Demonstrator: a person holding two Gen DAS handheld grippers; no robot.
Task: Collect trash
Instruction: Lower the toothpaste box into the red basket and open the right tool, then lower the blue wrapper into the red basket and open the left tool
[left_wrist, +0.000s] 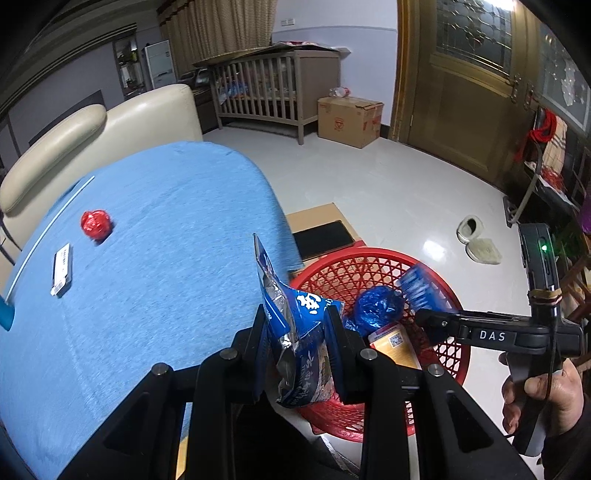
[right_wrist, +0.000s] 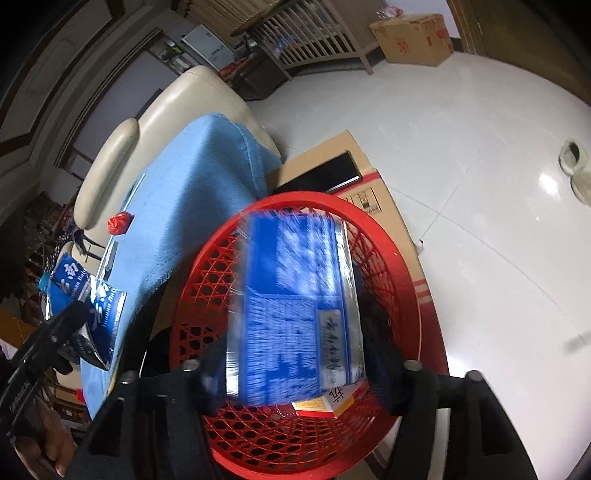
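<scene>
the right gripper (right_wrist: 295, 369) hangs right over the red basket (right_wrist: 413, 295), and the step in hand looks like the drop: the blue packet (right_wrist: 295, 295) sits between jaws that stand part open, its print smeared with blur, so it seems to be slipping free. to do it well, keep the fingers above the middle of the rim until the packet is clear.

the left gripper (left_wrist: 297, 332) is clamped narrow on a crumpled blue and silver wrapper (left_wrist: 291, 325), poised at the edge of the blue cloth (left_wrist: 147, 277), beside the basket. it should wait its turn, then swing over the rim before letting go.

inside the basket lie a scrunched blue ball (left_wrist: 376, 306) and an orange box (left_wrist: 395, 343). a red ball of wrapping (left_wrist: 95, 223) and a small white strip (left_wrist: 62, 269) are on the cloth, well apart from the basket.
</scene>
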